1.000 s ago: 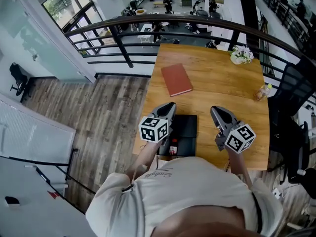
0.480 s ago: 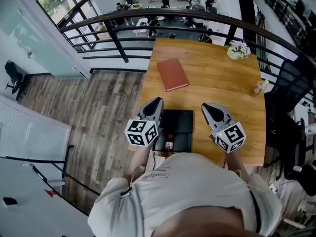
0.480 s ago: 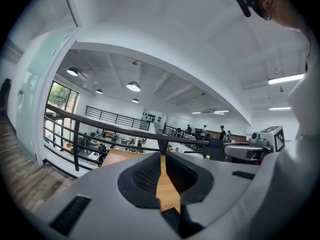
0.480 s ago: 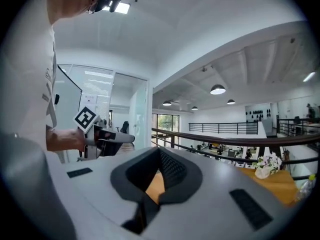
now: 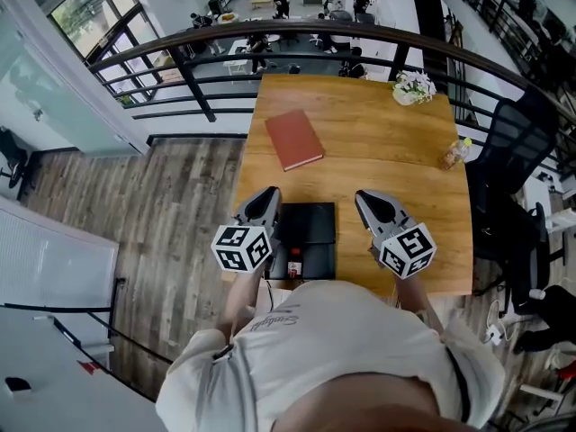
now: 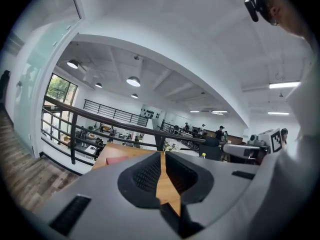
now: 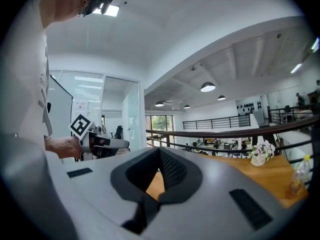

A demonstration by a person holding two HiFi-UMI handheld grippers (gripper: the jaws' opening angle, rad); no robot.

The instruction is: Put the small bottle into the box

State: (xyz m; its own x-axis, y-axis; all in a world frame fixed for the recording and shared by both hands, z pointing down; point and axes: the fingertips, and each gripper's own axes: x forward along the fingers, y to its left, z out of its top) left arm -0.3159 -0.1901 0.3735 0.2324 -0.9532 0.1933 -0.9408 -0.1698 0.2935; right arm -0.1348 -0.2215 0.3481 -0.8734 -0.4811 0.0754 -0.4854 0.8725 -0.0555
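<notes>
Resting on wooden table (image 5: 378, 142), rectangular black box (image 5: 315, 223).

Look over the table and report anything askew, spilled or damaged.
Nothing spilled or damaged shows. The red book lies turned at an angle to the edges of the table, and the plastic bottle stands close to the table's right edge in the head view. Neither looks like a real problem.

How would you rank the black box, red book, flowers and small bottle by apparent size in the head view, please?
1. black box and red book: look alike, box nearer the camera, so unranked.
2. flowers.
3. small bottle.
</notes>
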